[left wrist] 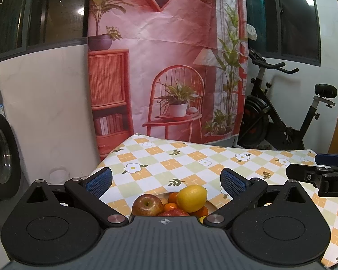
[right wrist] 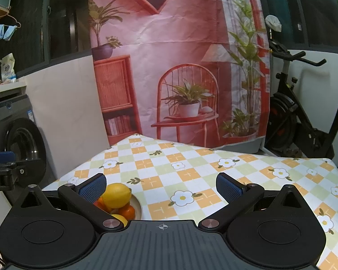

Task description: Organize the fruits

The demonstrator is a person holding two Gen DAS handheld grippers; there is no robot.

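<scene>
Fruit sits piled in a shallow plate (right wrist: 138, 204) near the worktop's (left wrist: 191, 157) front edge: a red-yellow apple (left wrist: 146, 205), a lemon (left wrist: 191, 198) on top, and small oranges (left wrist: 172, 202) between them. Left hand-held gripper (left wrist: 166, 181) hovers just above the pile, jaws spread wide and empty. Right hand-held gripper (right wrist: 161, 185) is likewise spread, the plate at its left finger. Behind the worktop's far edge hangs a printed backdrop (left wrist: 169, 56).

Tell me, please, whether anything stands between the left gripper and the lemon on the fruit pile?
Nothing visible does. The left gripper is open, and the lemon sits atop the pile, below the gap between the fingers, beside the apple. Only bare tablecloth lies beyond.
</scene>
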